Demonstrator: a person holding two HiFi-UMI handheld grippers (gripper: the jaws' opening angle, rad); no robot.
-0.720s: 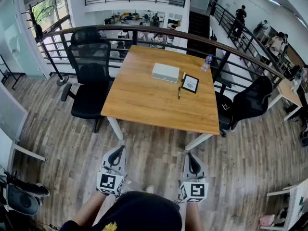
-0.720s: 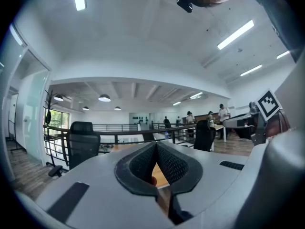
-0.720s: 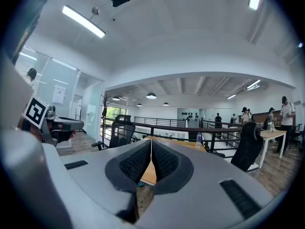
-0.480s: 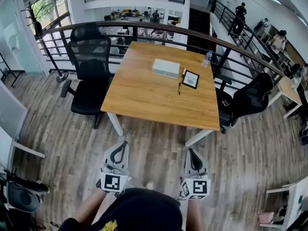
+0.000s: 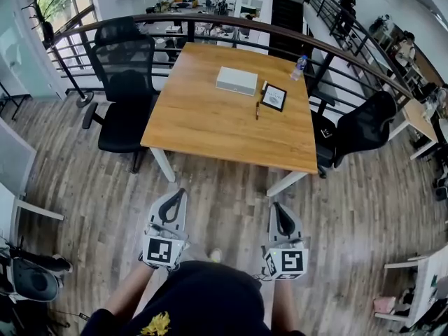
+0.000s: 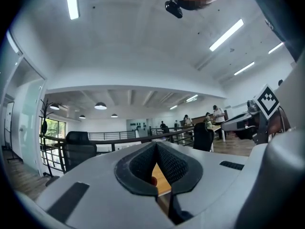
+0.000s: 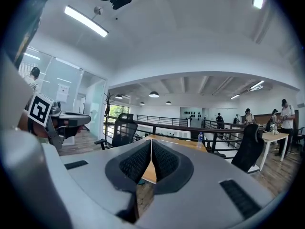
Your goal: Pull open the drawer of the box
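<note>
since the earlier frames the whole scene has slid up in the head view, table and grippers together, so the gap between them looks much the same.

the box (image 5: 236, 80) is a flat white thing lying on the far half of the table (image 5: 210, 135), just left of a dark framed tablet (image 5: 274, 97) and a pen (image 5: 257, 110), with a water bottle (image 5: 299, 68) at the far right edge. the left gripper (image 5: 179, 195) and right gripper (image 5: 278, 209) are held level over the wooden floor (image 5: 224, 201), well short of the table's near edge. both have their jaws closed together and carry nothing.

the step in hand seems to be the approach. to do it well, i judge the person should get right up to the table, open one gripper ahead of the drawer front, steady the box with the other, and pull straight out so the light box does not skid.

the drawer itself cannot be made out: the box is too small to show a front, handle or seam, or which side opens. both gripper views show only a strip of table between the pads, with the box hidden. the hands sit under the marker cubes.
</note>
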